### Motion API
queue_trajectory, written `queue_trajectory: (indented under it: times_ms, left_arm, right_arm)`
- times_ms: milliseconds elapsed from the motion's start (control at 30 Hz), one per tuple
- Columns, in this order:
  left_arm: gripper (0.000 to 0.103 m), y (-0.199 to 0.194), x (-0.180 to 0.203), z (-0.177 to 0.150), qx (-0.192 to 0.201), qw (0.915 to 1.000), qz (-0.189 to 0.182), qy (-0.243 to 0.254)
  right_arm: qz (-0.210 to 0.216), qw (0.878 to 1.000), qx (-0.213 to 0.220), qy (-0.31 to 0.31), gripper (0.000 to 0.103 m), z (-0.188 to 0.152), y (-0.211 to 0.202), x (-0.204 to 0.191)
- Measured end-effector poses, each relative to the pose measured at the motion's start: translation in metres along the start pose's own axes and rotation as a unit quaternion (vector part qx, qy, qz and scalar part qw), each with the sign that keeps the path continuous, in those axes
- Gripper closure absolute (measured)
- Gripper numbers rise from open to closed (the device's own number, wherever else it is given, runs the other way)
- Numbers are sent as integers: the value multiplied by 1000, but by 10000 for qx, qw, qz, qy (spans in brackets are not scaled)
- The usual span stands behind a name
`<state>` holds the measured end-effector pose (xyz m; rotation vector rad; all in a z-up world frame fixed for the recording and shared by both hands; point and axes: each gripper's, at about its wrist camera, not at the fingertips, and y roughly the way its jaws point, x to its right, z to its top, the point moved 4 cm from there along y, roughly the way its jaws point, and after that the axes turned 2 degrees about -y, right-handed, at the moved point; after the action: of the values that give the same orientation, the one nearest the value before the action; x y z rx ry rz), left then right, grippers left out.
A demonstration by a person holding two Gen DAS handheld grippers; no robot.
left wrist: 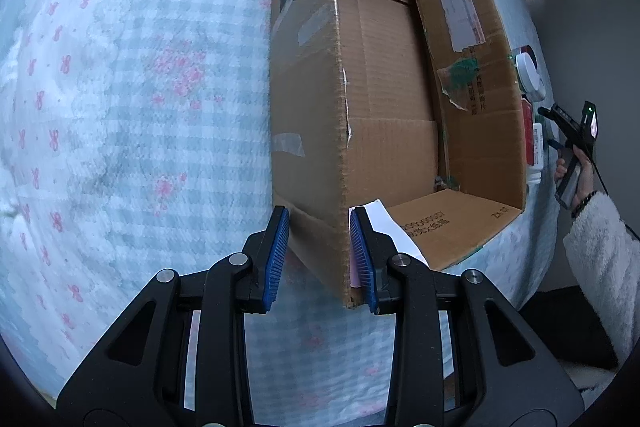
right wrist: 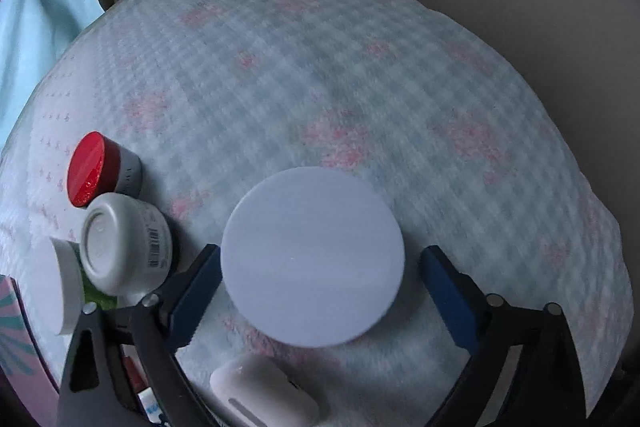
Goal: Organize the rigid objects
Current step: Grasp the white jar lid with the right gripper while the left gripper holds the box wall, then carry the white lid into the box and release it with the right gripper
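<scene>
Round white lid (right wrist: 312, 257) lies flat between the released right tool (right wrist: 320, 291) fingers, untouched, while the left tool (left wrist: 320, 251) clamps the cardboard box (left wrist: 320, 131) wall.

One cardboard box (left wrist: 400, 131) stands open on one checked cloth (right wrist: 340, 79). Just right of the box, beyond its far wall, the right wrist view counts three round containers in a cluster: one red-lidded jar (right wrist: 94, 169), one white jar (right wrist: 126, 243) on its side, one white-capped tub (right wrist: 64, 287). Further right of the box lie one pale round lid (right wrist: 312, 255) and one white case (right wrist: 262, 393). Two grippers: left gripper (left wrist: 320, 259), right gripper (right wrist: 320, 291).
</scene>
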<state>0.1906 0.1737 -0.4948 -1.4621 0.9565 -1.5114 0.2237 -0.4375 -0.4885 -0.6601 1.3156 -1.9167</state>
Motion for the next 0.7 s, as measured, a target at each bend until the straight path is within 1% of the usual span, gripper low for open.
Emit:
queue_trajectory:
  times_ms: [67, 100, 167, 200, 300, 533, 600, 700]
  left_arm:
    - [74, 1, 0, 1, -21, 10000, -11, 14]
    - [74, 1, 1, 1, -22, 10000, -14, 13]
    - [74, 1, 1, 1, -17, 10000, -5, 18]
    - [74, 1, 0, 1, -5, 10000, 7, 24]
    - [74, 1, 0, 1, 30, 10000, -2, -11]
    - [74, 0, 1, -1, 90, 10000, 1, 9]
    - [74, 0, 1, -2, 106, 9999, 12, 14]
    - [74, -1, 2, -2, 146, 9999, 35, 77]
  right_arm:
    - [-89, 10000, 44, -1, 13, -1, 1, -1]
    - [-127, 9999, 81, 4, 20, 0, 1, -1]
    - [-102, 9999, 128, 27, 28, 2, 0, 1]
    - [-43, 9999, 159, 28, 37, 2, -1, -1]
    - [-103, 9997, 199, -52, 37, 4, -1, -3]
    - [19, 9998, 210, 59, 37, 11, -6, -5]
    - [50, 9997, 230, 8, 37, 13, -18, -6]
    - [221, 9992, 291, -135, 37, 20, -50, -16]
